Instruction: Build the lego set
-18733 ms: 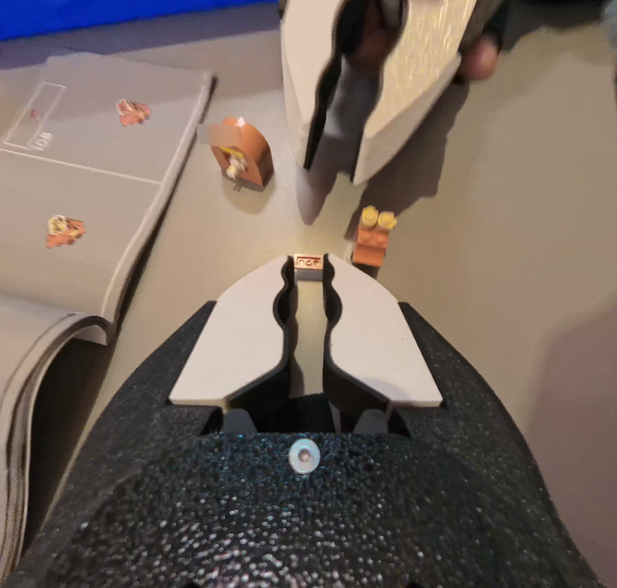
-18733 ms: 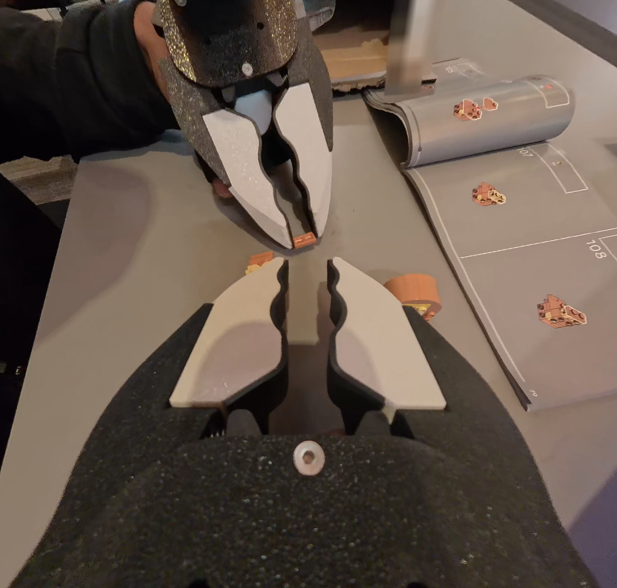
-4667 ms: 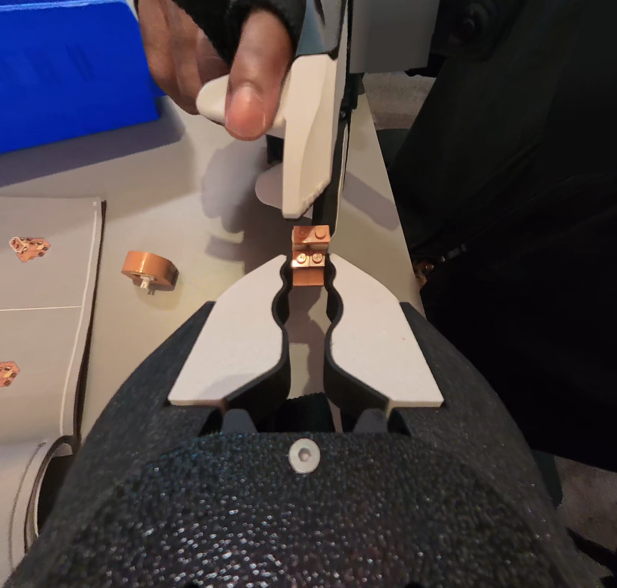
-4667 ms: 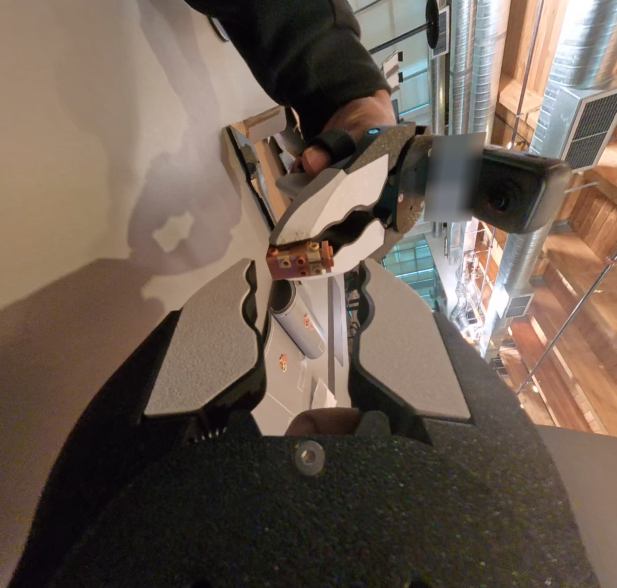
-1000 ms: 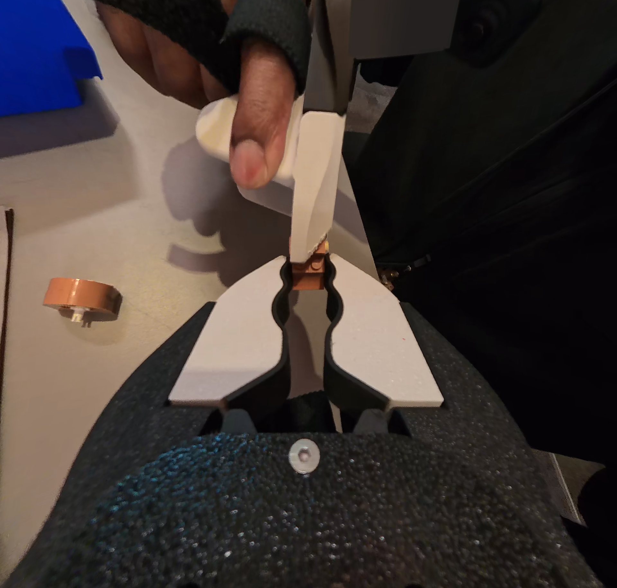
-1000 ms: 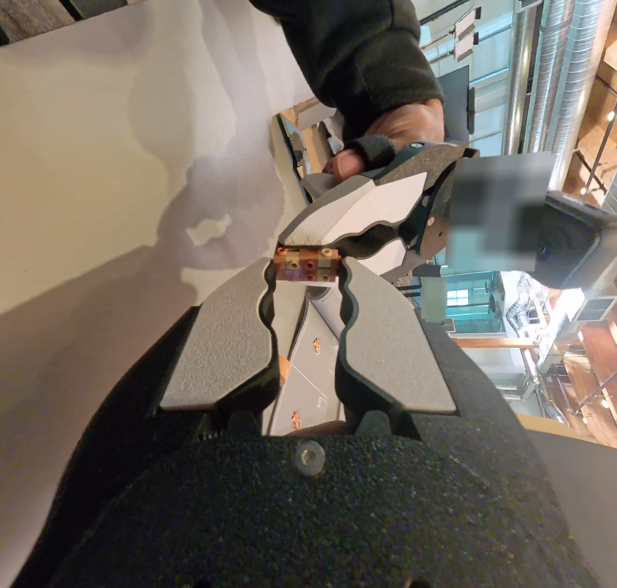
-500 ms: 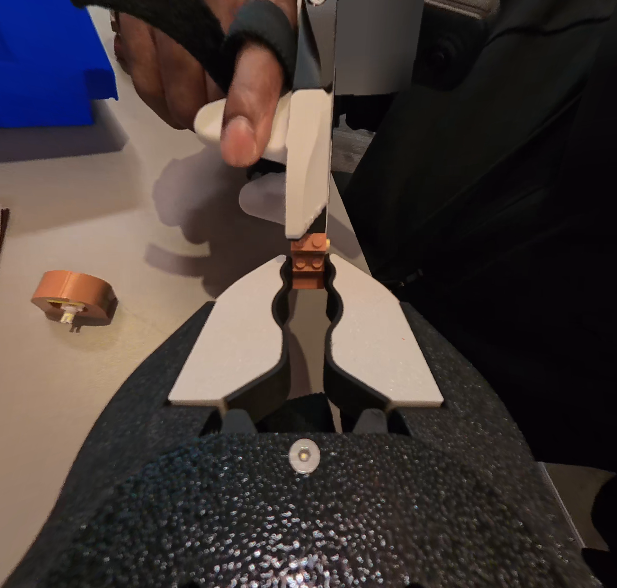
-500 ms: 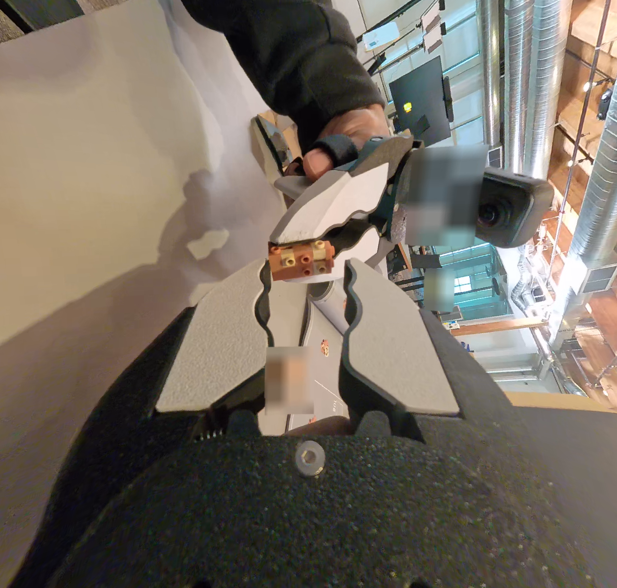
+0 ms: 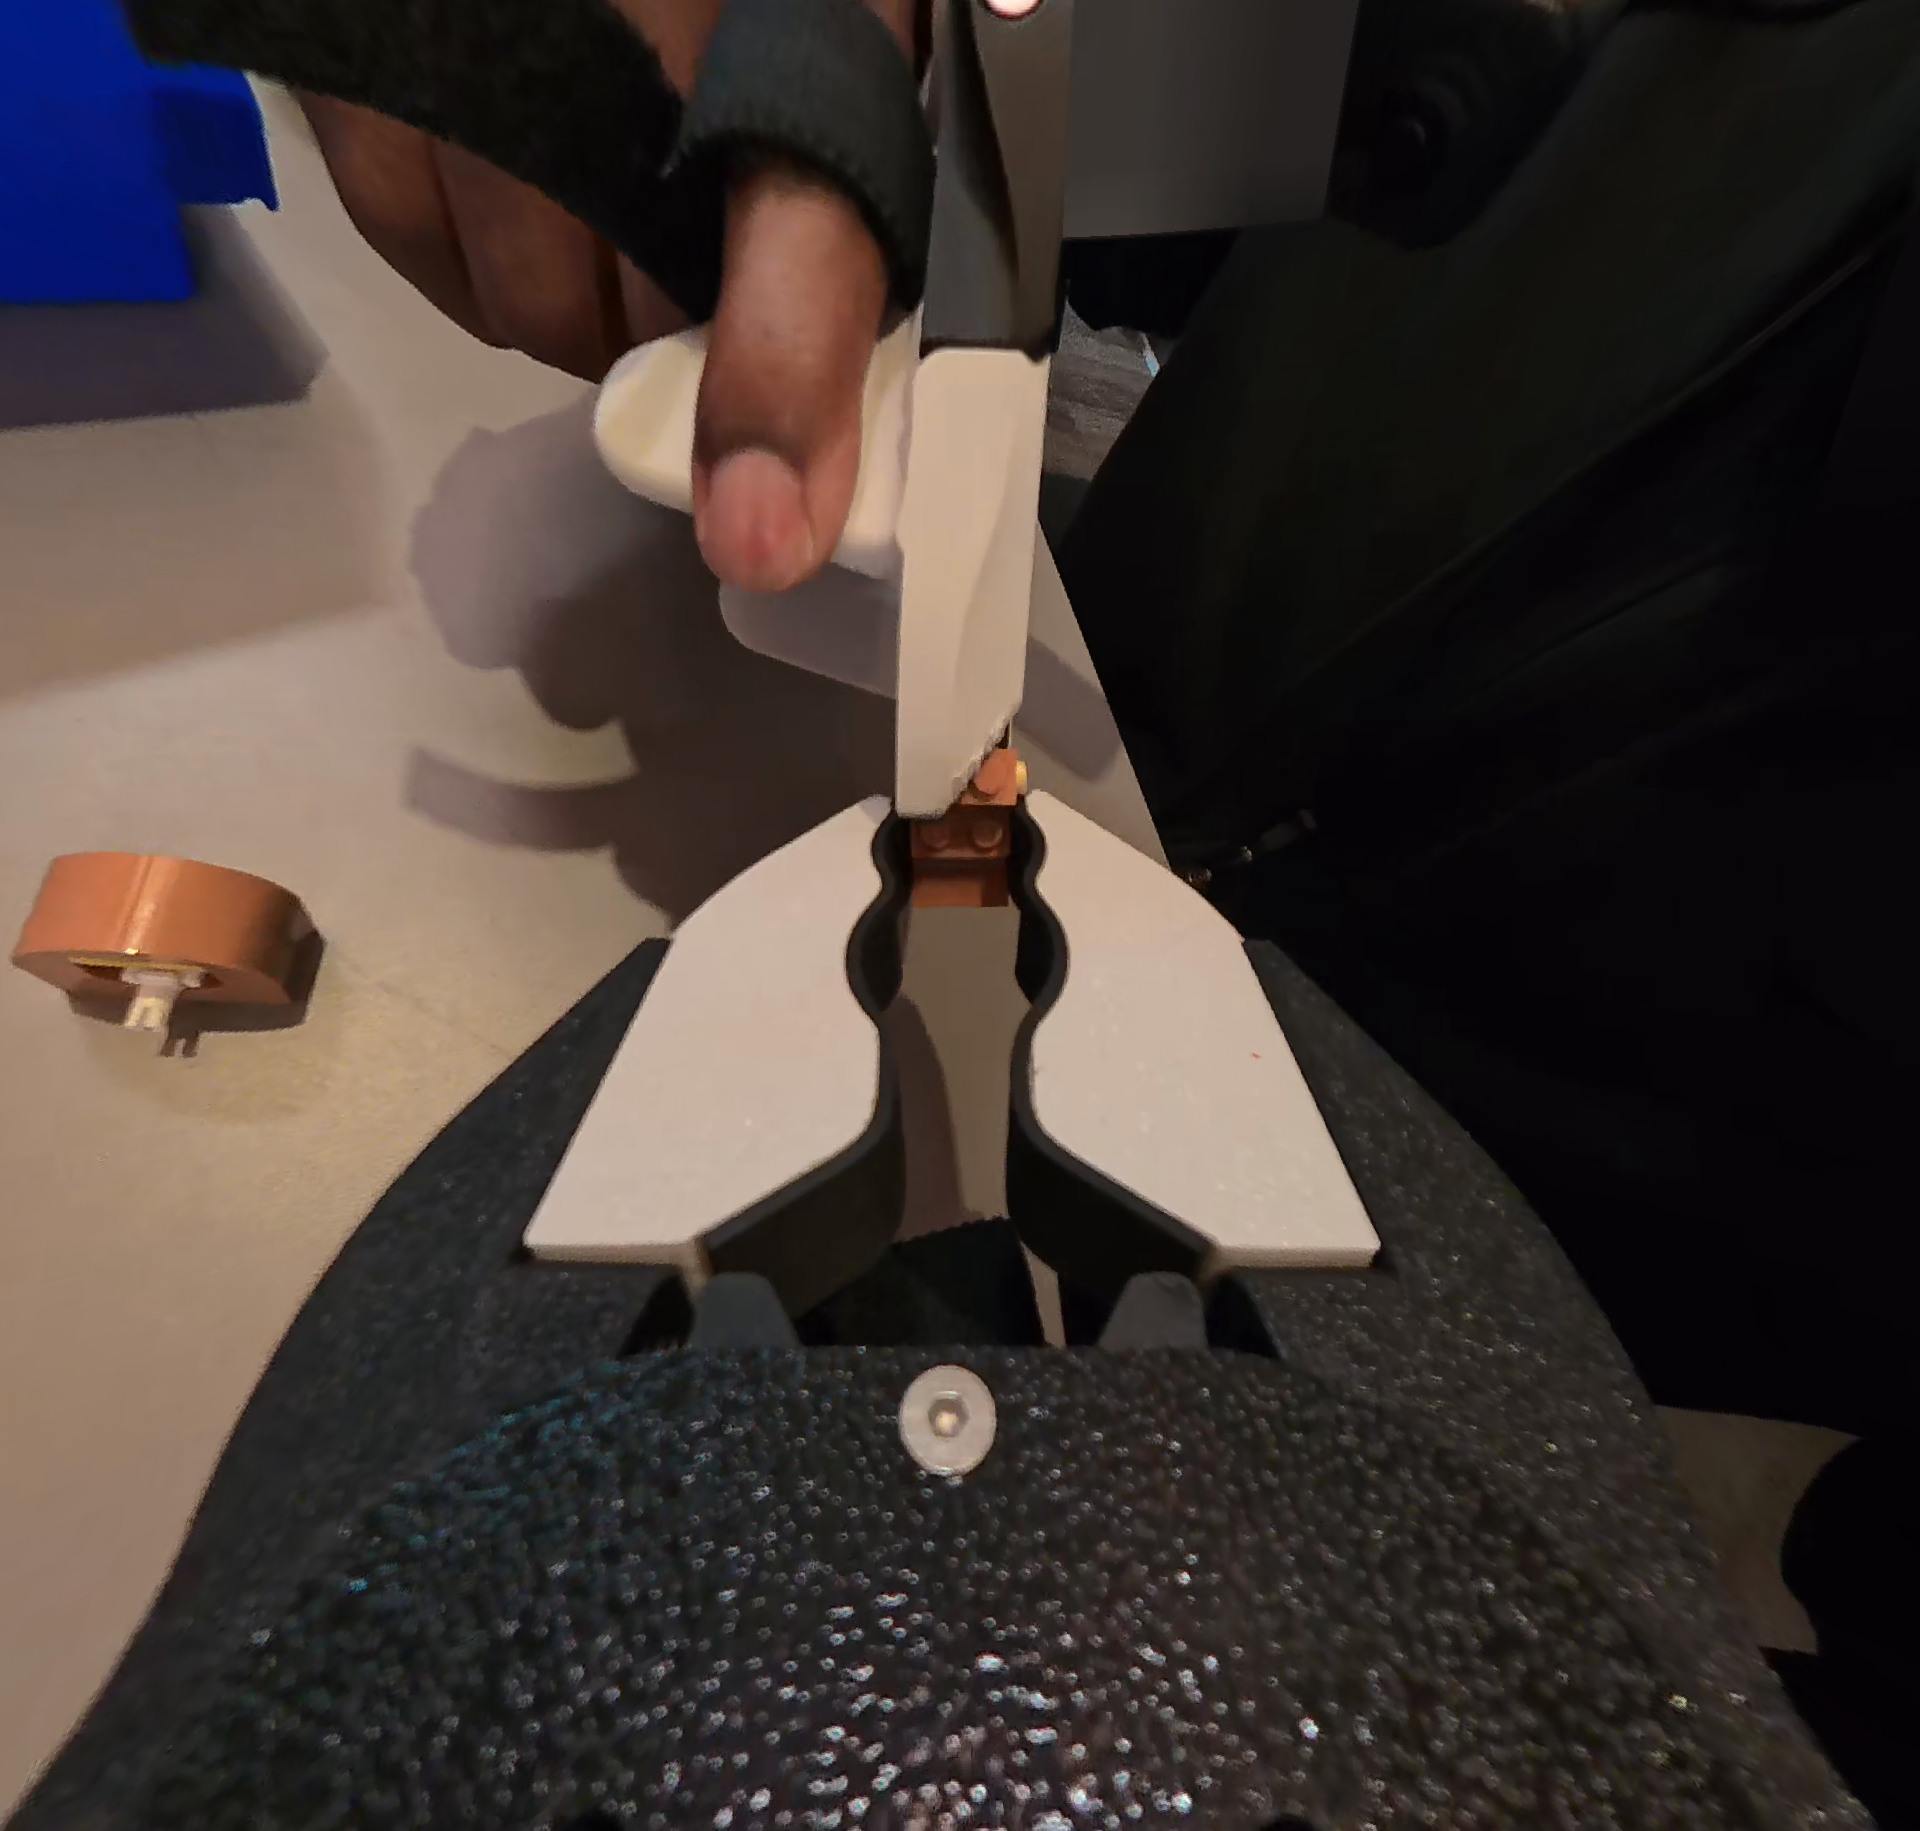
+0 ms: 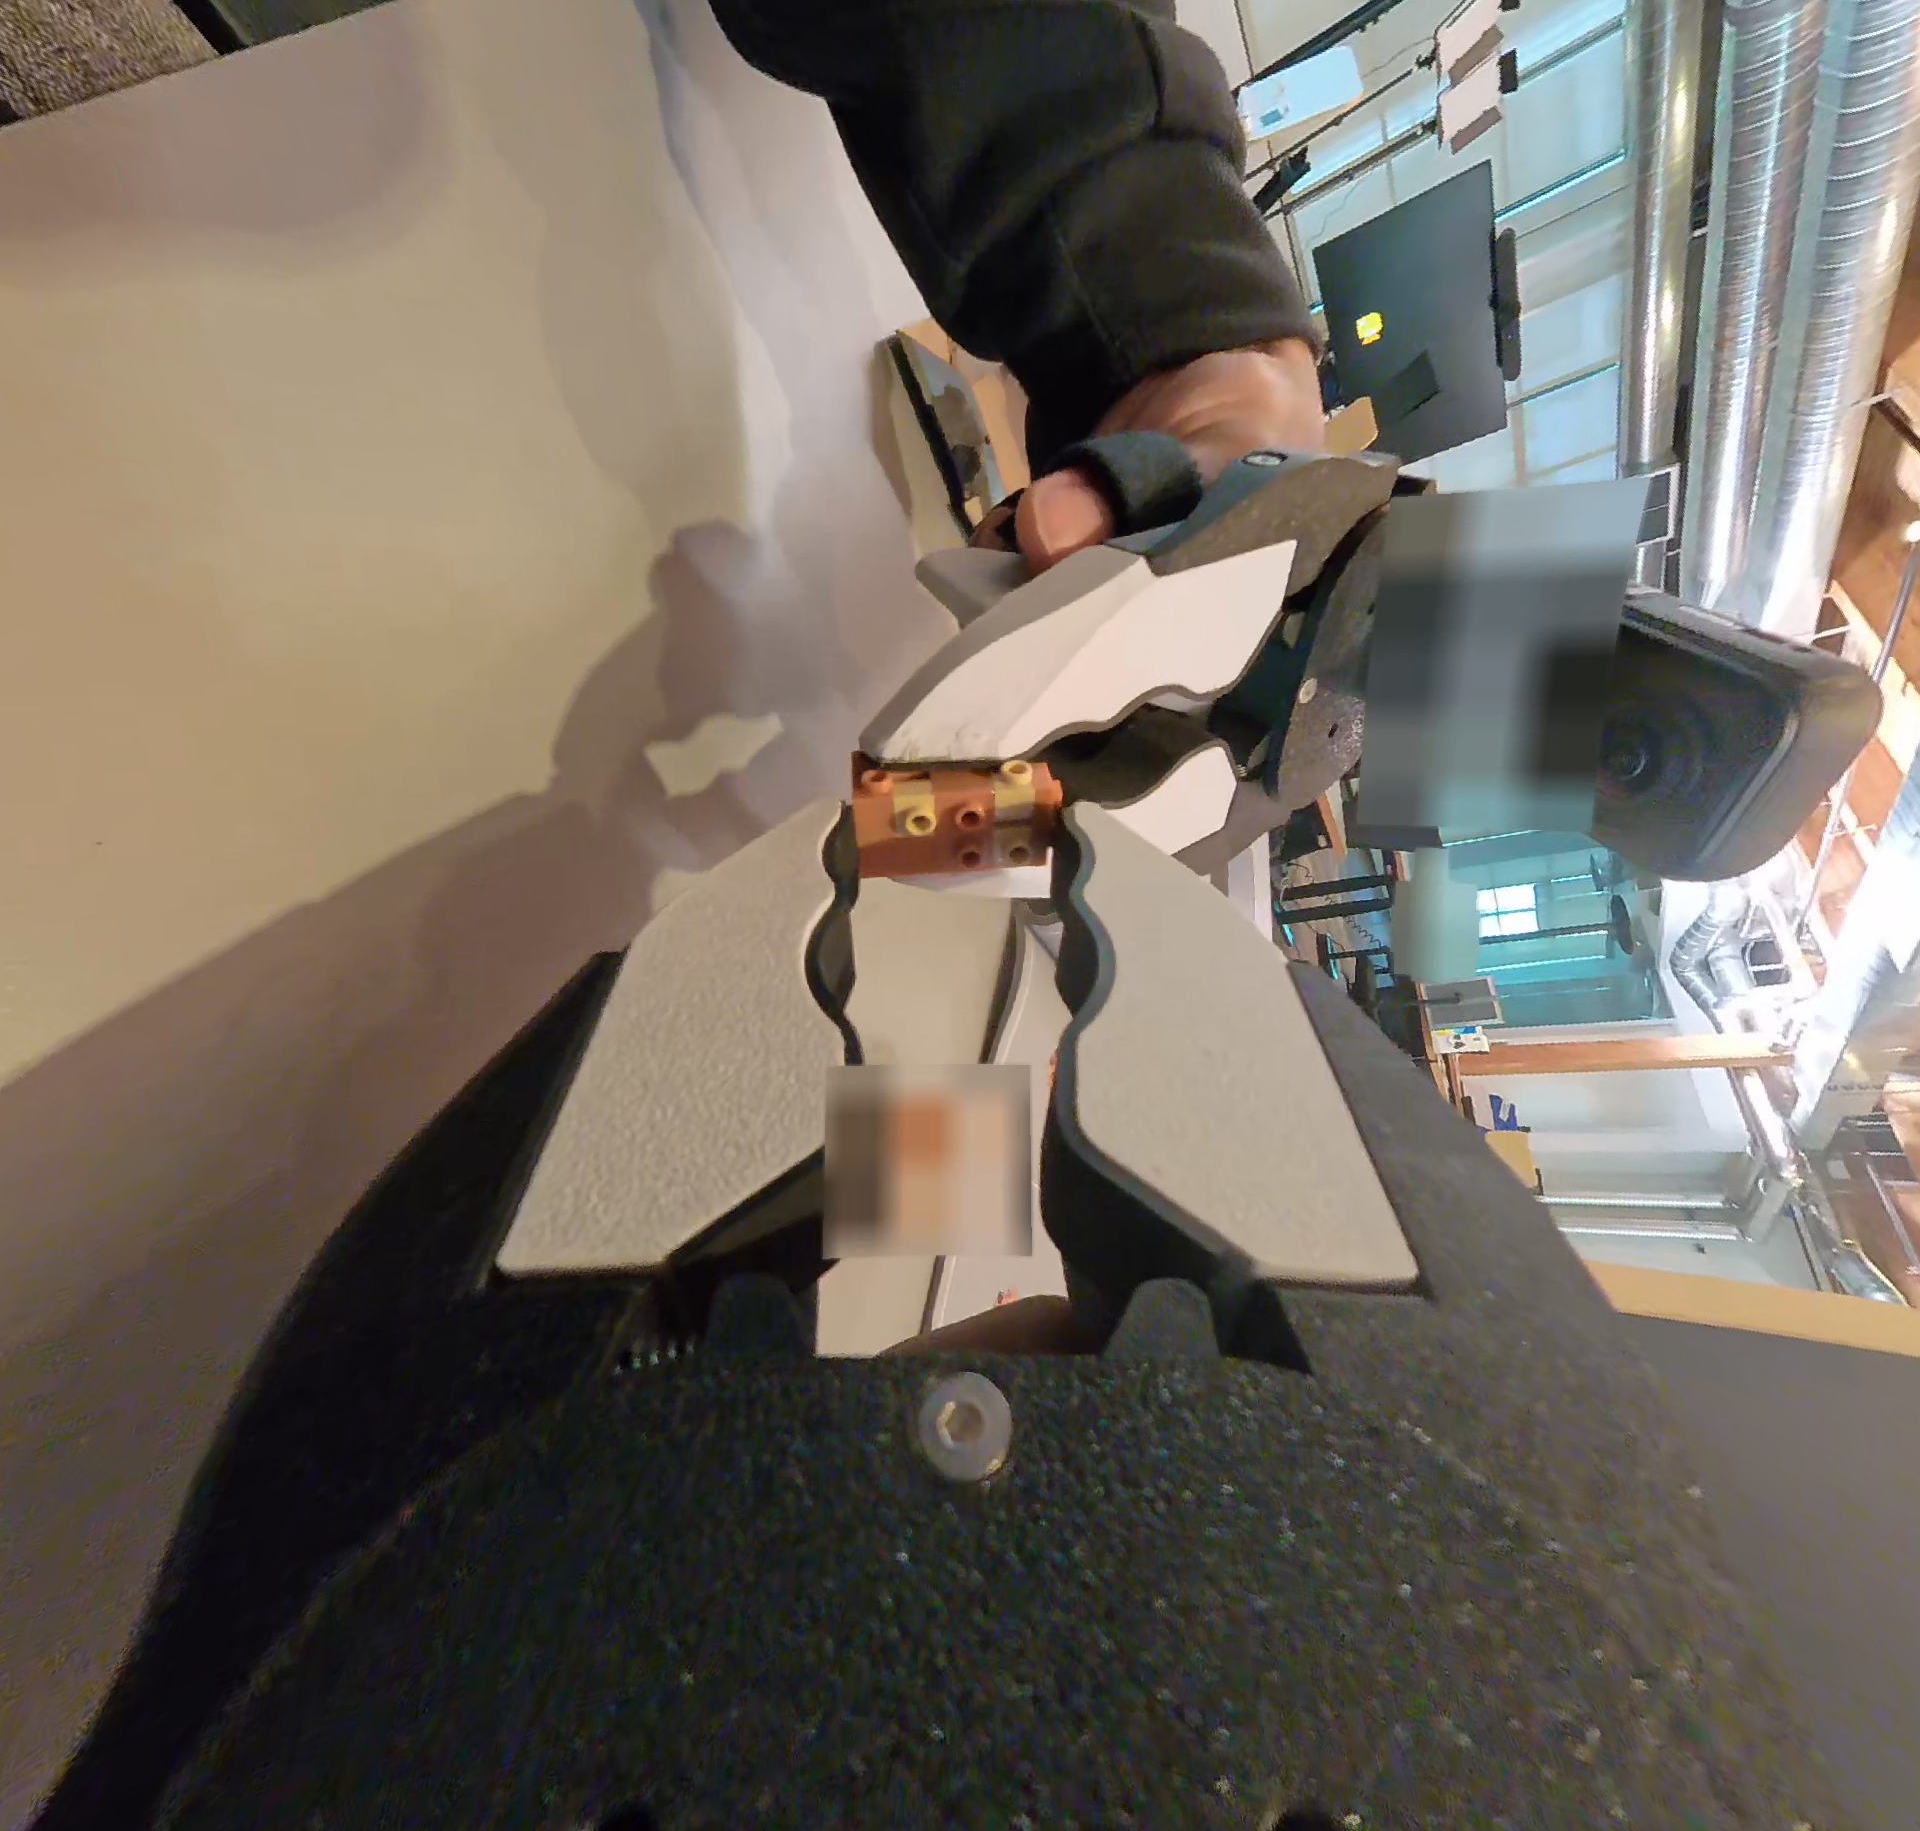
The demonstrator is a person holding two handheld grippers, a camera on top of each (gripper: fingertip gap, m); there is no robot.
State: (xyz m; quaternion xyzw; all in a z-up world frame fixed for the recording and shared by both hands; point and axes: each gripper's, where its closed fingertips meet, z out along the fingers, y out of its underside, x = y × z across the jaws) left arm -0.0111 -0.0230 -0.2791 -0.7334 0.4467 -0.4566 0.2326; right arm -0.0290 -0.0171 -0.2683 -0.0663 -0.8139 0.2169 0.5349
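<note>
A small brown brick assembly with tan studs (image 9: 958, 862) is clamped between my left gripper's (image 9: 958, 846) pads, above the table edge. In the right wrist view the same assembly (image 10: 951, 825) lies crosswise between my right gripper's (image 10: 956, 851) fingertips, and both pads press on its two ends. The left gripper's upper finger (image 10: 1070, 659) lies flat on top of the assembly there. In the left wrist view one right finger (image 9: 961, 586) comes down edge-on onto the assembly, held by a hand (image 9: 769, 347) in a black strap.
A brown round piece with a white pin (image 9: 156, 924) lies on the beige table (image 9: 260, 638) at the left. A blue bin (image 9: 94, 119) stands at the far left. A person's dark clothing (image 9: 1507, 638) fills the right side. A grey booklet (image 10: 935, 992) shows between the right fingers. Left and right tips are no more than a few centimetres apart.
Half a second ago my right jaws stood wider, clear of the assembly; they have come together on its ends once more, as a second ago. The left grip has not changed.
</note>
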